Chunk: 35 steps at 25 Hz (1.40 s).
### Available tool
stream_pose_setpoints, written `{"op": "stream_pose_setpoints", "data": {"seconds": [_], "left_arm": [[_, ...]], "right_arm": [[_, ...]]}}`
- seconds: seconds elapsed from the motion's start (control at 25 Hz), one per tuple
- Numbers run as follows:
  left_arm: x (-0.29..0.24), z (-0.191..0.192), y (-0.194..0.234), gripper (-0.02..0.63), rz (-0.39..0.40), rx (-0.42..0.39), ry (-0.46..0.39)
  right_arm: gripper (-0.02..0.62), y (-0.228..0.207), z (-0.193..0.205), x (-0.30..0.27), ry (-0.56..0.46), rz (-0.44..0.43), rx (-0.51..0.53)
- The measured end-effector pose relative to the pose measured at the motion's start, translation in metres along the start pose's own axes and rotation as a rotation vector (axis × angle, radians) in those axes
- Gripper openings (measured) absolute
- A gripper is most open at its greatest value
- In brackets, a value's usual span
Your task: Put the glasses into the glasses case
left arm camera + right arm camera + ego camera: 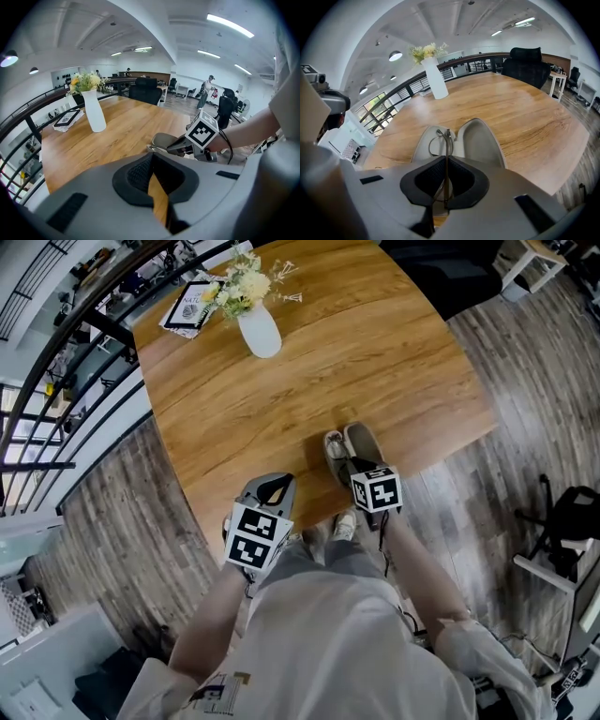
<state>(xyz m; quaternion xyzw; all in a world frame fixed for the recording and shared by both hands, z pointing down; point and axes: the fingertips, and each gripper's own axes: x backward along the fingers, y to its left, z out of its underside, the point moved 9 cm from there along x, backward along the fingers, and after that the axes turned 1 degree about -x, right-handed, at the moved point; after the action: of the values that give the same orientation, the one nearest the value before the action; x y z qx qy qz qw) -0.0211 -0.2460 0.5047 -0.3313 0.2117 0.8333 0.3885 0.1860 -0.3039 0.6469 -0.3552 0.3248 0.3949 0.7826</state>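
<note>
Right gripper (pixel 446 163) is closed on the thin metal-frame glasses (pixel 446 136). Its jaws pinch the frame from both sides, and the lens end sticks out in front, over the open grey oval glasses case (pixel 480 140). The case lies w/ both halves facing up at the near edge of the brown wooden desk (pixel 375 362), approx. in the middle of that edge. The glasses seem to be just above the left half, or maybe touching it already; I cannot tell which. Left gripper (pixel 152 158) has its jaws together w/ nothing between them. It hovers by the near edge, left of the case, and does not touch it.

Near the far left corner stand a white ceramic vase (pixel 261 334) w/ pale flowers (pixel 239 287) and a black-framed card (pixel 187 306), both well apart from the work.

Risks, in my judgement:
- The case sits very near the desk edge and nothing holds it, so a push from the glasses or the R jaws can slide it off.
- The frame is thin, so a too hard grip may bend it.
- If the glasses are released while tilted, part of the frame can end up on the rim & the case would not close.
</note>
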Motion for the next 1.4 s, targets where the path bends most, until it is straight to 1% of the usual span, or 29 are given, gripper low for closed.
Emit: {"op": "stream_pose_setpoints", "data": {"seconds": [0.12, 0.2, 0.36, 0.44, 0.68, 0.92, 1.16, 1.28, 1.4], "left_arm": [[0.005, 0.002, 0.003, 0.017, -0.001, -0.006, 0.004], [0.007, 0.003, 0.006, 0.017, -0.011, -0.009, 0.000], [0.012, 0.000, 0.009, 0.017, -0.012, -0.024, -0.013], [0.015, -0.005, 0.012, 0.017, -0.019, -0.035, -0.031], [0.038, -0.027, 0.025, 0.017, -0.053, -0.065, -0.114], [0.079, -0.055, 0.034, 0.017, -0.093, -0.102, -0.220], [0.135, -0.088, 0.031, 0.017, -0.148, -0.195, -0.363], [0.167, -0.102, 0.027, 0.017, -0.175, -0.234, -0.450], [0.199, -0.115, 0.015, 0.017, -0.204, -0.293, -0.537]], "right_arm": [[0.041, 0.002, -0.001, -0.002, 0.009, -0.009, 0.012], [0.052, 0.004, -0.003, 0.001, 0.003, -0.008, 0.019], [0.067, 0.003, -0.009, 0.015, -0.039, 0.026, 0.011], [0.069, 0.004, -0.017, 0.030, -0.079, 0.038, 0.007], [0.064, 0.020, -0.059, 0.091, -0.243, 0.061, 0.057], [0.043, 0.050, -0.107, 0.162, -0.474, 0.051, 0.087], [0.035, 0.095, -0.139, 0.226, -0.664, 0.025, 0.174], [0.034, 0.118, -0.145, 0.256, -0.743, 0.007, 0.206], [0.029, 0.136, -0.146, 0.286, -0.830, -0.014, 0.216]]}}
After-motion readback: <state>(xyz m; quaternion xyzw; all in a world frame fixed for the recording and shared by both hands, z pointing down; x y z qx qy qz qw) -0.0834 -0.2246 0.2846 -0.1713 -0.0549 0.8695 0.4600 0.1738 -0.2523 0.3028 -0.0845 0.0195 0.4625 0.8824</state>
